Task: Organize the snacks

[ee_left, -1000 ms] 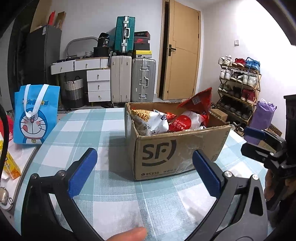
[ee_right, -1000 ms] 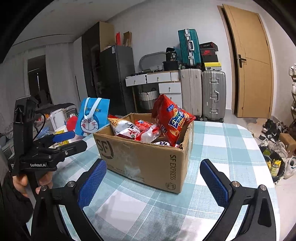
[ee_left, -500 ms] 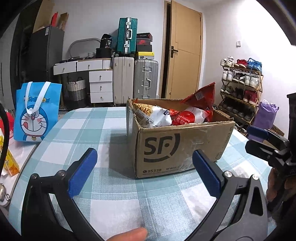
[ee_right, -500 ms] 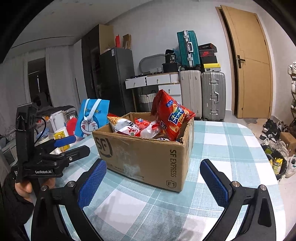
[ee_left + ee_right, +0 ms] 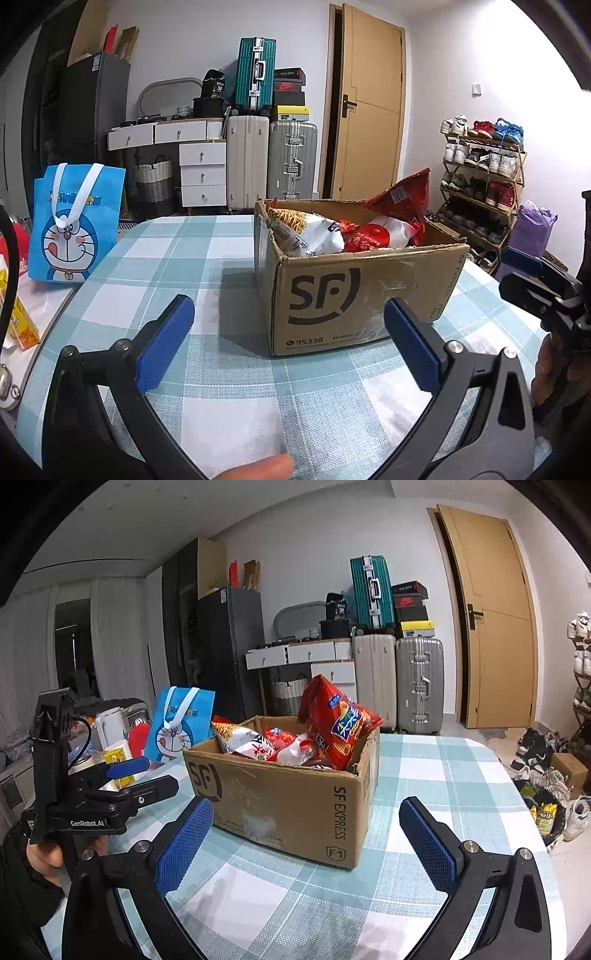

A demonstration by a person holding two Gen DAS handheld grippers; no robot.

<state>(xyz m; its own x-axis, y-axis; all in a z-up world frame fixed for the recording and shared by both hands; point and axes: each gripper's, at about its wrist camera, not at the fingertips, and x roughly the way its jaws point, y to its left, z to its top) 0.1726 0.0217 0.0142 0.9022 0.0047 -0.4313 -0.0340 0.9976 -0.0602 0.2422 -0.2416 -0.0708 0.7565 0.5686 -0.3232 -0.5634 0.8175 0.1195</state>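
A brown SF cardboard box (image 5: pixel 354 291) (image 5: pixel 280 794) stands on the checked tablecloth, full of snack bags. A tall red chip bag (image 5: pixel 338 725) (image 5: pixel 404 201) sticks up at one end. Beside it lie a white noodle-print bag (image 5: pixel 308 232) (image 5: pixel 245 740) and a red-and-white bag (image 5: pixel 376 236). My left gripper (image 5: pixel 290 341) is open and empty, low over the cloth just short of the box front. My right gripper (image 5: pixel 304 843) is open and empty near the box's corner. Each view shows the other gripper at its edge, held in a hand.
A blue Doraemon bag (image 5: pixel 75 221) stands at the table's left edge, with a yellow carton (image 5: pixel 20 325) and a kettle (image 5: pixel 110 722) near it. Suitcases (image 5: pixel 291 158), drawers and a door line the back wall. A shoe rack (image 5: pixel 480 177) stands right of the round table (image 5: pixel 461 775).
Both grippers have dropped lower and edged closer to the box, so it looks larger and more side-on. Both stayed open and empty. The snacks have not moved.
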